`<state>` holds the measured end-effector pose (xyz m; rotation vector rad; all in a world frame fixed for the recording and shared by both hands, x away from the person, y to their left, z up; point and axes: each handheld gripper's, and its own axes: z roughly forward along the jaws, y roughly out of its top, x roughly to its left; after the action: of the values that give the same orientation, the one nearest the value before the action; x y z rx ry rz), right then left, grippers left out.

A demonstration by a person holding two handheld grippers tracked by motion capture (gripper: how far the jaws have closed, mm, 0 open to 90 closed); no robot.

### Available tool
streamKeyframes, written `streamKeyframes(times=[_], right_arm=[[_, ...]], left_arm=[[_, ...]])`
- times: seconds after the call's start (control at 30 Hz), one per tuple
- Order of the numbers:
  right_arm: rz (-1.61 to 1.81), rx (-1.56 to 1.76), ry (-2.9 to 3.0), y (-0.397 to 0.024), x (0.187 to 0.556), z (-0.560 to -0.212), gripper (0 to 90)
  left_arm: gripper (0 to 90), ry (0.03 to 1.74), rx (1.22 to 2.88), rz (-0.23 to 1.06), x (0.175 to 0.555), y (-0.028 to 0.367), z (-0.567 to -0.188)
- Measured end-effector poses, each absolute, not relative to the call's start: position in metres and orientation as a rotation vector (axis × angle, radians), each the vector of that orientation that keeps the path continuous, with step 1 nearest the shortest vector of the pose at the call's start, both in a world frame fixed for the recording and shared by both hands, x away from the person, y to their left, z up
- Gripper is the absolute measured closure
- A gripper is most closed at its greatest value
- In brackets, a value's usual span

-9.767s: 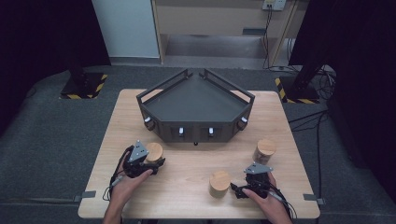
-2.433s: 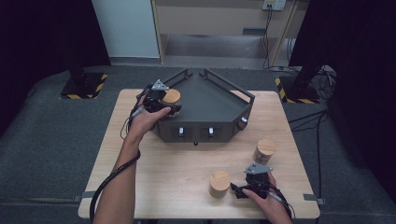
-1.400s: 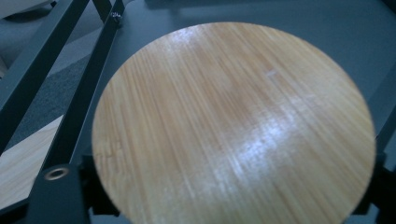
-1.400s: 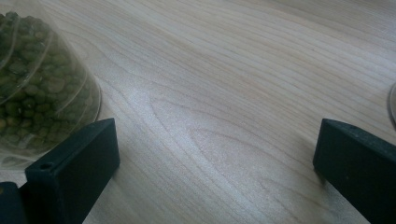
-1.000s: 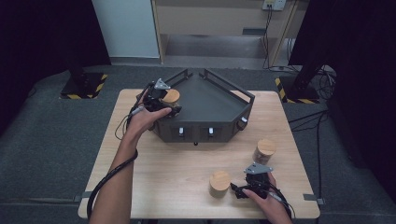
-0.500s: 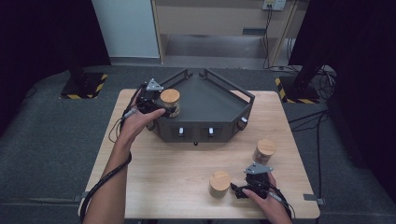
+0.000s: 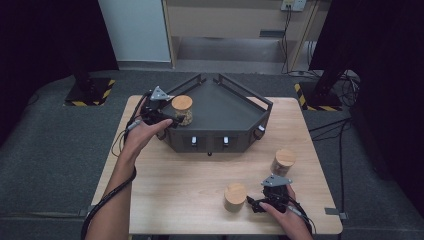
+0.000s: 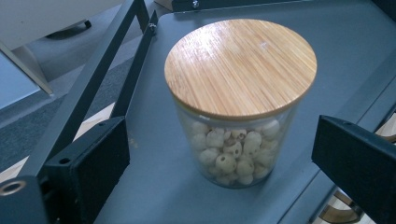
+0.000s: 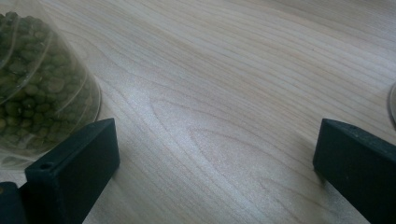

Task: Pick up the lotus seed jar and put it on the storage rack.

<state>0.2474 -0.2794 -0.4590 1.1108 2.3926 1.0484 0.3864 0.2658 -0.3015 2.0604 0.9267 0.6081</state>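
- On the dark tray (image 7: 235,117), at its left front corner, the jar of pale seeds (image 7: 182,110) now stands by itself; one second ago the left gripper (image 7: 167,114) was closed around it.
- Its jaws have just been opening and are now spread, with clear gaps on both sides of the jar (image 8: 238,100) in the left gripper view, so nothing is pinched.
- Compared with half a second ago, this gripper is a little more to the left of the tray corner, so I judge the placing of this jar as finished.
- Near the front of the tray, on the desk (image 7: 175,195), two more jars wait: the closer jar (image 7: 235,196) and the right jar (image 7: 283,161).
- Beside the closer jar, the right gripper (image 7: 256,204) rests on the desk as before, jaws spread and empty; its own view shows green beans in that jar (image 9: 42,88).
- Probably one of these goes to the tray next.
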Motion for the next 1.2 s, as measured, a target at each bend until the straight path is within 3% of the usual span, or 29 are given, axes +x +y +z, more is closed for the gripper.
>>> streamKeyframes(times=[1.2], right_arm=[[1.048,1.111,2.393,-0.279,0.247,-0.459,0.3]], left_arm=[[2.6,0.975,2.020,0.614,0.352,0.291,-0.308]])
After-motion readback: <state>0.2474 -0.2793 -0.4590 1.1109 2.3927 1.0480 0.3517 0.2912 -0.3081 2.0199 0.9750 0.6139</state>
